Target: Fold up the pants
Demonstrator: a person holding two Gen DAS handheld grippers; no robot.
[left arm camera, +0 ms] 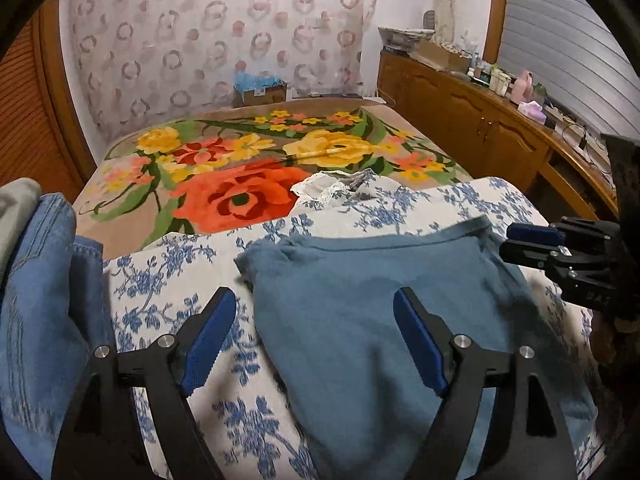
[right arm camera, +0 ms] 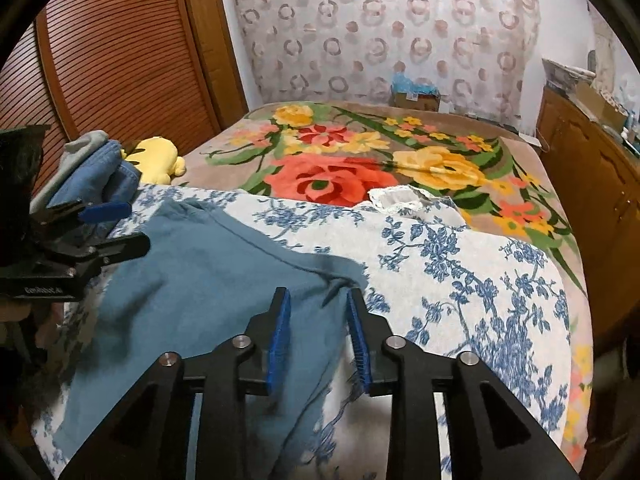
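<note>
Pants of teal-blue knit fabric (left arm camera: pixel 380 300) lie flat on a white cloth with a blue floral print (left arm camera: pixel 168 280), which covers the near end of a bed. We note them on the near part of this cloth, reaching down to its near edge. Their far edge shows a stitched hem line, and their far left corner is slightly bunched.

We see the left gripper (left arm camera: pixel 316 336) with its black arms and blue pads spread wide; its right pad sits over the pants, its left pad over the printed cloth, and the pants' left edge lies between them. Nothing is pinched.

We see the right gripper (right arm camera: pixel 318 336) parted by a narrow gap at the right edge of the pants (right arm camera: pixel 200 292). A small ridge of fabric lies just ahead of its fingertips. The pads do not press on it, as far as we can tell.

Beyond the printed cloth (right arm camera: pixel 460 264), a blanket with large red and yellow flowers (right arm camera: pixel 340 168) covers the far part of the bed. A piece of white lace-trimmed fabric (right arm camera: pixel 400 200) lies at the far edge of the printed cloth. Folded blue denim (left arm camera: pixel 44 280) sits at the left edge of the bed, a yellow plush toy (right arm camera: pixel 158 158) just beyond it. A wooden cabinet (left arm camera: pixel 460 120) runs along the right side.
</note>
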